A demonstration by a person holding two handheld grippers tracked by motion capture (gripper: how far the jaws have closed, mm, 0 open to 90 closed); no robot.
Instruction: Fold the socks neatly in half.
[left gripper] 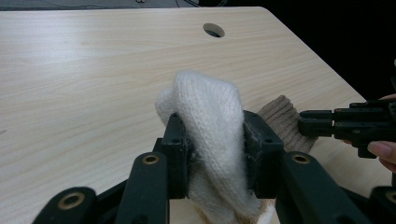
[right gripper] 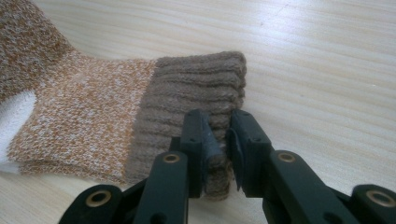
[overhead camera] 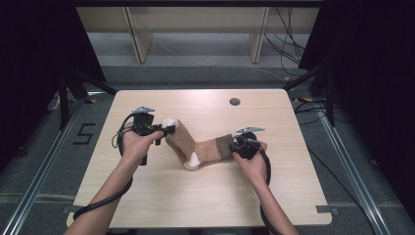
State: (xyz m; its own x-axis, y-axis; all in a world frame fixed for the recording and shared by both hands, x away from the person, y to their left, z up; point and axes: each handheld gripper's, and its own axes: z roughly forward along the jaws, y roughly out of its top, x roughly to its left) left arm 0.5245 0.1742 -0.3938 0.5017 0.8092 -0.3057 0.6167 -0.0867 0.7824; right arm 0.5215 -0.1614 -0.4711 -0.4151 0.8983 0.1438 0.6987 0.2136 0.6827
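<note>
Sock (overhead camera: 200,147), brown with a white toe and heel, lies at the centre of the table (overhead camera: 205,200) in the high view, bent at the heel. At centre left, the left gripper (overhead camera: 169,129) pinches the white toe; at centre right, the right gripper (overhead camera: 234,146) nips an edge of the ribbed cuff (right gripper: 196,88). Both ends look secured, so the step in hand seems to be straightening or folding. The next move likely calls for lifting both ends together without losing the thin cuff hold.

Both forearms reach in, the left gripper (overhead camera: 169,129) and the right gripper (overhead camera: 234,145) each with fingers clamped, pointing toward one another.
</note>
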